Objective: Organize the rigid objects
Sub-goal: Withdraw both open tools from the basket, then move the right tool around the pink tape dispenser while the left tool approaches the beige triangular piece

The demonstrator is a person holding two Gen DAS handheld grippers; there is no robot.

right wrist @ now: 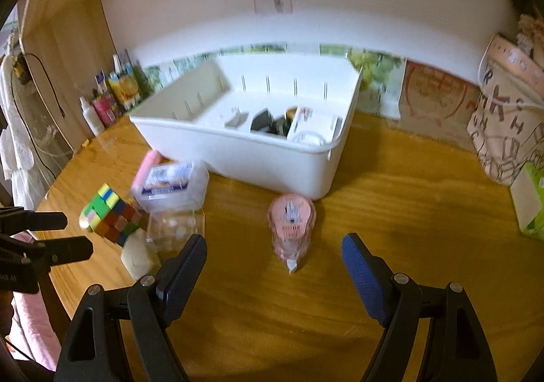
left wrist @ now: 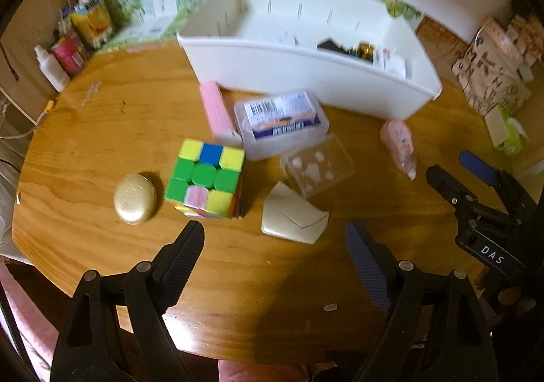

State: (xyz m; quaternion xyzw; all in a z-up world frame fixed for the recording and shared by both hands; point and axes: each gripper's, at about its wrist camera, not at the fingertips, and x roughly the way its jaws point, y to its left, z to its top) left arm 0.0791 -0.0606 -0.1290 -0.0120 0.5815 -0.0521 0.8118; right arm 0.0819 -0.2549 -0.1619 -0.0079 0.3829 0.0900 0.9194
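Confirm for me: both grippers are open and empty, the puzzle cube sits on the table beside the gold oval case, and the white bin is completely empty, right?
Not quite. The white bin already holds several items at its right end, as the right wrist view shows. The rest stands: left gripper and right gripper are open and empty, puzzle cube beside the gold oval case.

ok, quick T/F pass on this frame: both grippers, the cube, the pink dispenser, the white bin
1. Both grippers are open and hold nothing. True: left gripper and right gripper each hang over bare wood.
2. The puzzle cube is inside the white bin. False: it sits on the table, in front of the bin.
3. The pink dispenser lies ahead of the right gripper. True.
4. The white bin is empty. False: a few small items lie in it.
5. The gold oval case lies beside the cube. True.
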